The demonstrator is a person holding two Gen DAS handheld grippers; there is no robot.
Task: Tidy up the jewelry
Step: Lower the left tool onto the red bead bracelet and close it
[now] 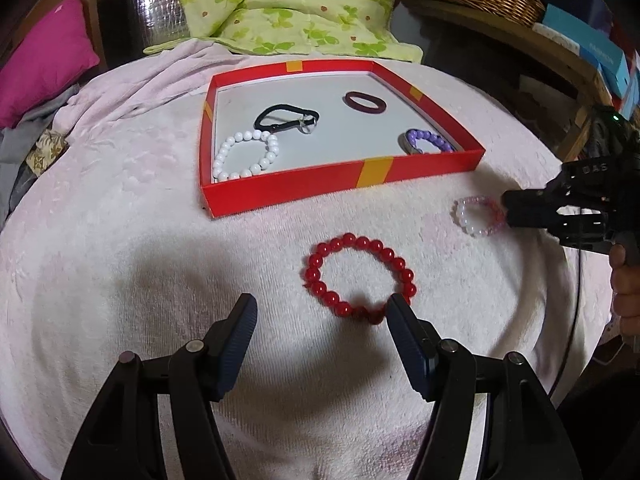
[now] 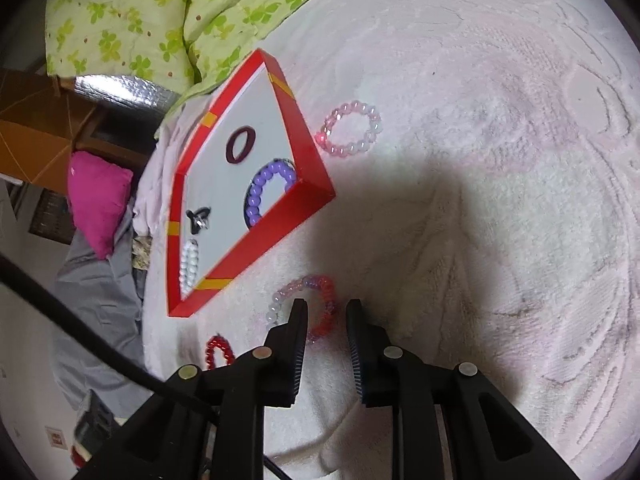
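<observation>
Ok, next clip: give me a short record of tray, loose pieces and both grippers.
tray: red, on the blanket
in tray: white bracelet, black cord, dark bangle, purple bracelet
loose: red bracelet, pink-white bracelet, pink bracelet
left gripper: open, over the red bracelet
right gripper: open, pink-white bracelet's edge between its fingers

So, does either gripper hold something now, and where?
Nothing is held. The left gripper stands open by the red bead bracelet; the fingers of the right gripper straddle the pink-and-white bead bracelet without pressing it.
</observation>
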